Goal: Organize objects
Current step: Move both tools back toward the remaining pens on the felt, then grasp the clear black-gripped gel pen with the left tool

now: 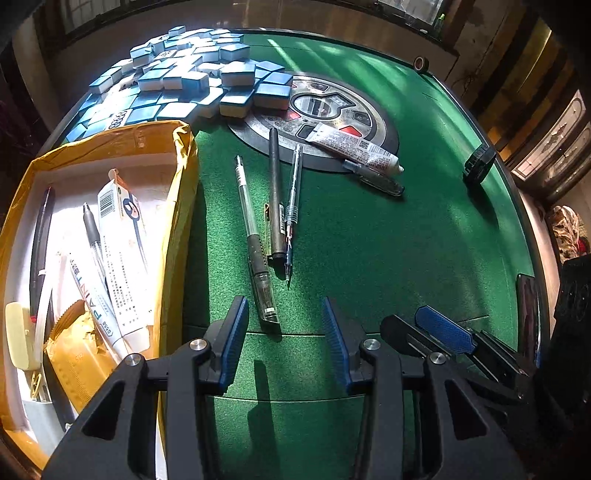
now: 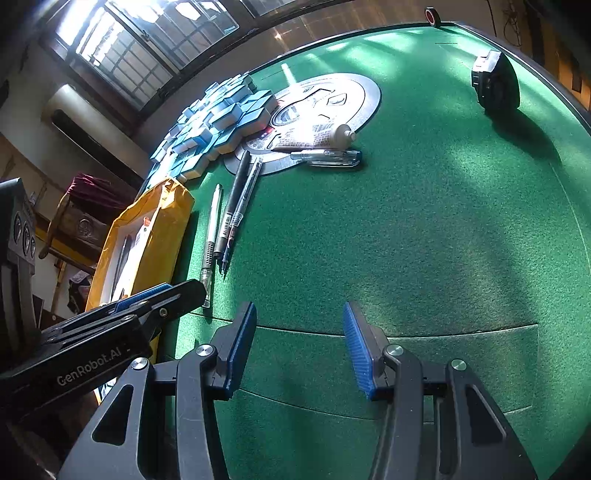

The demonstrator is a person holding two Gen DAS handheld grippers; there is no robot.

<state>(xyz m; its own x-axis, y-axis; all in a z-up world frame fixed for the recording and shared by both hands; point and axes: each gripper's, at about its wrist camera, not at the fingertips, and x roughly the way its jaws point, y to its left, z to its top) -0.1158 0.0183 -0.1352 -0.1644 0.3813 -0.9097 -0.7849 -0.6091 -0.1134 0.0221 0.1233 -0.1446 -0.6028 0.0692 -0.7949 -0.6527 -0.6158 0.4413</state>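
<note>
Three pens lie side by side on the green felt: a clear gel pen (image 1: 255, 240) (image 2: 211, 236), a dark capped pen (image 1: 275, 192) (image 2: 232, 201) and a thin clear pen (image 1: 291, 206) (image 2: 242, 214). A white tube (image 1: 352, 144) (image 2: 314, 134) and a clear blue-tipped pen (image 1: 373, 177) (image 2: 327, 157) lie by the round centre panel. A yellow-wrapped open box (image 1: 177, 206) (image 2: 162, 229) at the left holds pens, tubes and packets. My left gripper (image 1: 284, 332) is open and empty, just short of the gel pen's tip. My right gripper (image 2: 299, 332) is open and empty over bare felt.
A heap of blue and white mahjong tiles (image 1: 192, 81) (image 2: 218, 118) lies at the far left. A black device (image 1: 480, 164) (image 2: 496, 83) stands at the right edge. A tape roll (image 1: 421, 63) (image 2: 432, 15) sits on the far rim. A phone (image 1: 528, 306) lies near right.
</note>
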